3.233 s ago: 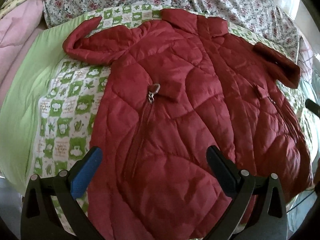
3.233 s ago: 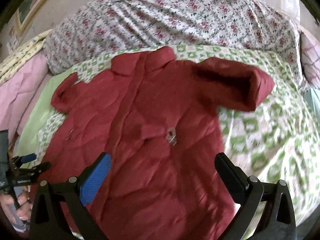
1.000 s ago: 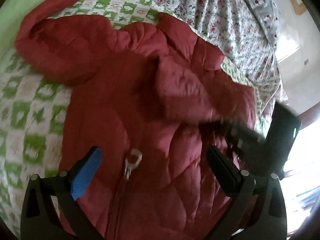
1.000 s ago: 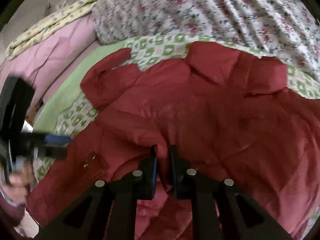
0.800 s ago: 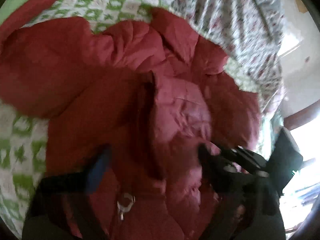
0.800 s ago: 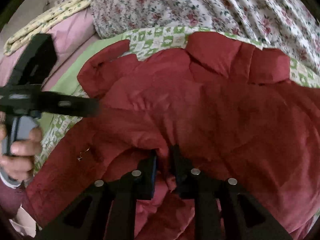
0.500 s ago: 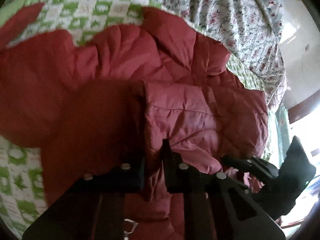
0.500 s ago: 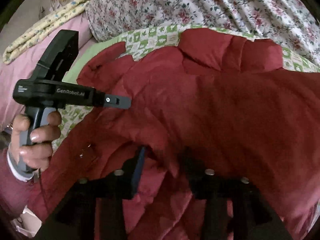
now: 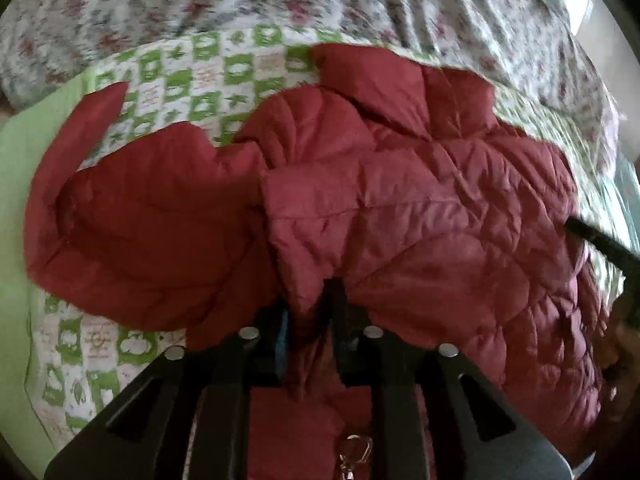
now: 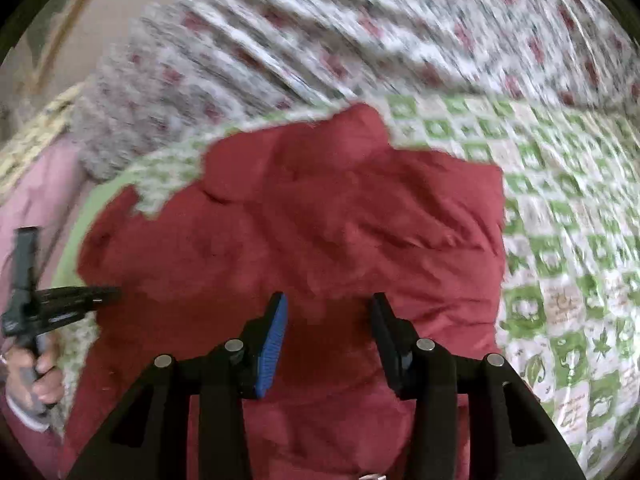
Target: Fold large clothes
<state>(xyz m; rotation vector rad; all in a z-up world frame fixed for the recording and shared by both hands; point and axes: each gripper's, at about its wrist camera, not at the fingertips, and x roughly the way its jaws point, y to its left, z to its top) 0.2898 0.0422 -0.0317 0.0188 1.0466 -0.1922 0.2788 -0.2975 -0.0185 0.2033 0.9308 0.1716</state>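
Note:
A red quilted jacket (image 9: 420, 216) lies on a green-and-white checked quilt (image 9: 200, 68). Its right half is folded over onto the middle, lining up. My left gripper (image 9: 308, 312) is shut on the edge of that folded flap. The left sleeve (image 9: 120, 208) lies spread out to the left. In the right wrist view the jacket (image 10: 320, 220) fills the middle, blurred. My right gripper (image 10: 328, 312) is open and empty just above it. The left gripper (image 10: 60, 300) shows at that view's left edge, in a hand.
A floral bedspread (image 9: 360, 0) rises behind the quilt. A plain green sheet edge (image 9: 16, 200) runs along the left. Pink bedding (image 10: 36, 184) lies at far left in the right wrist view. A metal zipper pull (image 9: 354, 456) shows below the left gripper.
My right gripper has let go of the folded flap, opened and pulled back to the right. My left gripper closed on the flap's edge about half a second ago and still holds it.

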